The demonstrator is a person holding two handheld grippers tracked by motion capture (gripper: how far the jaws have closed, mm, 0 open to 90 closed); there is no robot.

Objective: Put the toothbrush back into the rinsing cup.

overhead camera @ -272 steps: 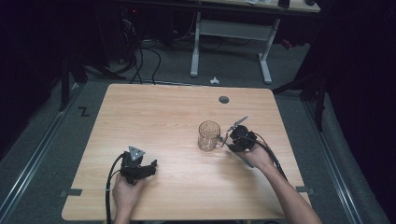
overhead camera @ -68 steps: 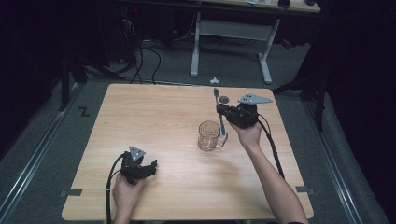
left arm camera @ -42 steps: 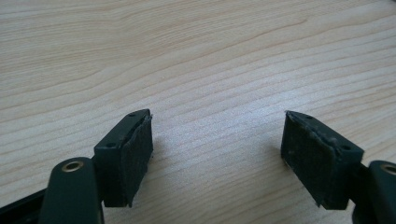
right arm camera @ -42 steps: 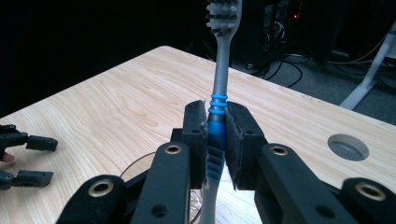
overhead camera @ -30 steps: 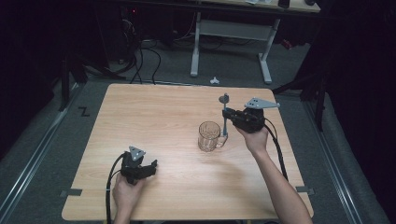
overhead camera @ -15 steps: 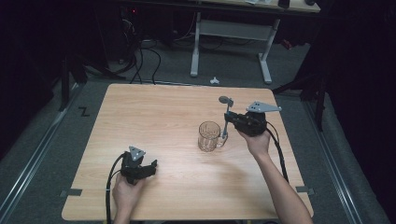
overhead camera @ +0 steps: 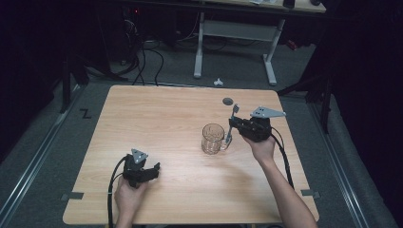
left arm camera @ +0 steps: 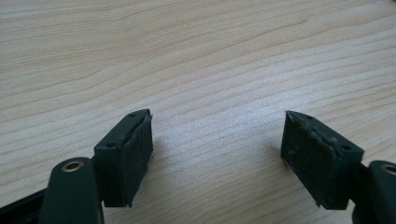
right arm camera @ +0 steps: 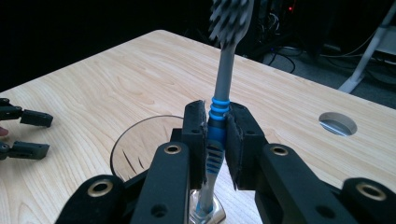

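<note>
My right gripper (overhead camera: 231, 125) is shut on a toothbrush (overhead camera: 233, 121) with a grey and blue handle, held upright with its grey bristle head on top. In the right gripper view the pads clamp the blue part of the toothbrush (right arm camera: 223, 74), midway at the right gripper (right arm camera: 217, 135). The handle's lower end hangs by the handle side of a clear glass mug (overhead camera: 212, 138), whose rim (right arm camera: 135, 128) lies just left of the jaws. My left gripper (overhead camera: 153, 169) rests open on the wooden table (overhead camera: 157, 123) at the front left, with only bare wood between its pads (left arm camera: 130, 154).
A round cable hole (overhead camera: 227, 100) sits in the table behind the mug, also visible as the hole (right arm camera: 338, 123) to the right of the jaws. Dark floor, cables and a white desk frame (overhead camera: 199, 47) lie beyond the far edge.
The right gripper has sunk slightly with the toothbrush, bringing its lower end down beside the mug. The left gripper has stayed where it was.
</note>
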